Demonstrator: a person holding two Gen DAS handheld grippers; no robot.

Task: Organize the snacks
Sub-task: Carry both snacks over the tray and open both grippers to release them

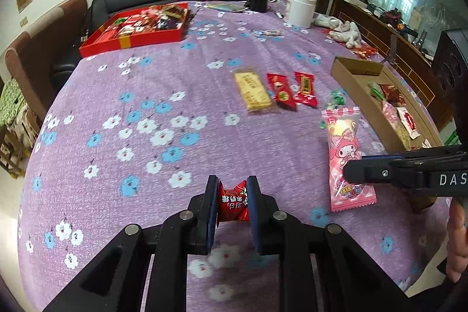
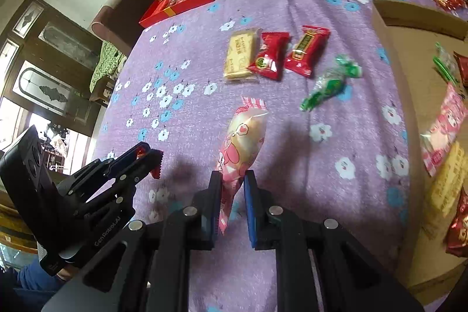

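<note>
The left hand-held gripper is closed down on a small red wrapped candy, its blue pads pinching the sweet from both sides just above the desk, which is covered with a purple cloth printed with white and blue flowers; the candy's long axis runs roughly along the fingers, one twisted end poking forward past the tips. The right hand-held gripper is clamped on the near end of a pink cartoon-printed snack packet — the packet's long axis points away from the gripper and leans slightly to the right in the right wrist view, its zigzag-edged far end farthest from the fingers. In the left wrist view the same packet stands lengthwise up the frame, with the right gripper's black fingers coming in from the right across its lower part. Farther off on the cloth lie a pale yellow biscuit bar, a red packet and a second red packet, side by side and close together, their long axes roughly parallel. A green twisted candy lies slanted between them and an open cardboard box at the right — several snacks are already inside it. A red tray full of mixed sweets sits at the far left of the desk.
</note>
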